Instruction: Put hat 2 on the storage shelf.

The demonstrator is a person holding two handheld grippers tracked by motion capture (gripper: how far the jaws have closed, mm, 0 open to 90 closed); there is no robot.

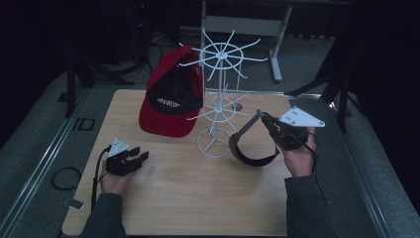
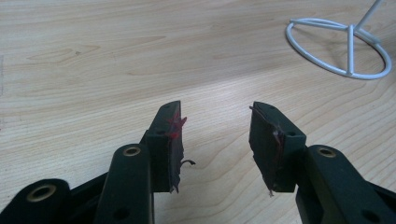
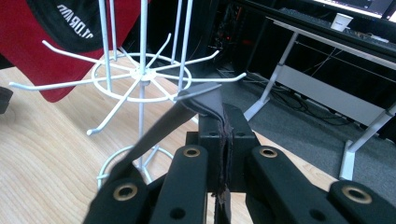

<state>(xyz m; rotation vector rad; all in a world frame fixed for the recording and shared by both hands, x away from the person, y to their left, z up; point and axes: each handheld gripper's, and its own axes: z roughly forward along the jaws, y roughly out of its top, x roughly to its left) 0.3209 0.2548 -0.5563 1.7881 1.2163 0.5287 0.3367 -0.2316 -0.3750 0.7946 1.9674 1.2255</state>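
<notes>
A white wire hook rack (image 1: 218,94) stands at the middle back of the wooden table (image 1: 168,198). A red and black cap (image 1: 171,99) hangs from a hook on its left side. My right gripper (image 1: 265,119) is held above the table to the right of the rack, shut on one end of a dark looped band with a visor shape (image 1: 247,148), which hangs down toward the rack's base. The right gripper view shows the jaws pinched on the band (image 3: 163,126), with the rack (image 3: 140,74) and cap (image 3: 51,46) just beyond. My left gripper (image 1: 141,156) rests low at the table's left, open, with nothing between its jaws (image 2: 215,140).
The rack's ring base (image 2: 338,49) lies ahead and to the right of the left gripper. Grey desk legs (image 1: 277,49) and dark stands (image 1: 341,99) stand on the floor behind the table. A coiled cable (image 1: 64,177) lies on the floor at the left.
</notes>
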